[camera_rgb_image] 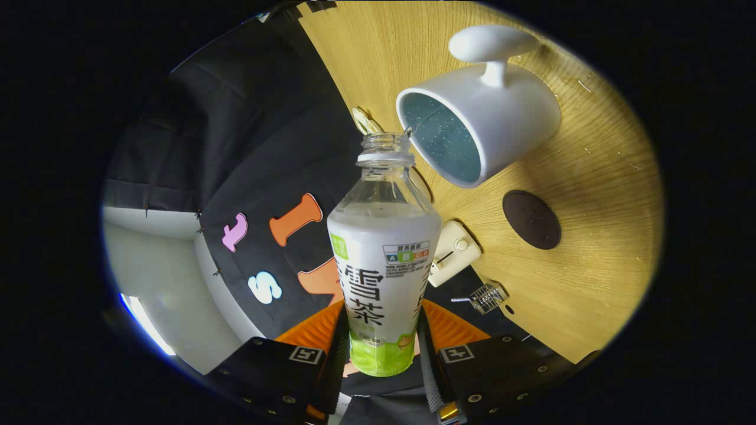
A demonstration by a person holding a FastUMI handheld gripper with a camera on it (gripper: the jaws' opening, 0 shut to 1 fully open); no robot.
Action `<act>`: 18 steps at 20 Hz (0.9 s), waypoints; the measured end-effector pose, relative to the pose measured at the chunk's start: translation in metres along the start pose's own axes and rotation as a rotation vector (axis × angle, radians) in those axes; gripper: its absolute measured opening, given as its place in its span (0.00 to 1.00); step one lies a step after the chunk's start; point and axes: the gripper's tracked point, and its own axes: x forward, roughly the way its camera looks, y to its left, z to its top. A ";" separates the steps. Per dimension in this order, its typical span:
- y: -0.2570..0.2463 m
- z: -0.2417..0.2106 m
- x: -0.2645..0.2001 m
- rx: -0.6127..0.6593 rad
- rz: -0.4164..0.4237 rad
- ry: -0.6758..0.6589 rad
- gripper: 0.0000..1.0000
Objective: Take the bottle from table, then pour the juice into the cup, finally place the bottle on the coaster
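The wooden table (590, 283) spreads beyond the tongs, rolled steeply in the view because the tongs are tipped over for the pour. On it stands the white cup (490, 127), its handle knob on the far side and its blue inside speckled with droplets or bubbles; how much liquid it holds cannot be told.

The bottle (384, 248) sits between the fingers, uncapped, with its open mouth just at the cup's rim. A small splash of liquid shows at the lip, which suggests the pour is under way or near its end. The clear upper part of the bottle looks nearly empty; the label hides the rest.

The tongs (383, 348) are clenched on the bottle's lower body, both fingers pressing its sides.

Beside the cup, well clear of the bottle, lies the dark round coaster (531, 219), bare. A small pale device (453, 252) rests near the table's edge.

By this reckoning the pick-up is done, the pouring is in hand, and righting the bottle and setting it on the coaster are left.
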 end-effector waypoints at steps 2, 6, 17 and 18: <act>0.001 0.000 -0.001 0.012 0.003 -0.002 0.57; 0.002 0.000 -0.003 0.041 0.001 -0.011 0.57; 0.013 -0.018 0.006 0.099 0.042 0.013 0.58; 0.016 -0.022 0.005 0.097 0.047 0.017 0.57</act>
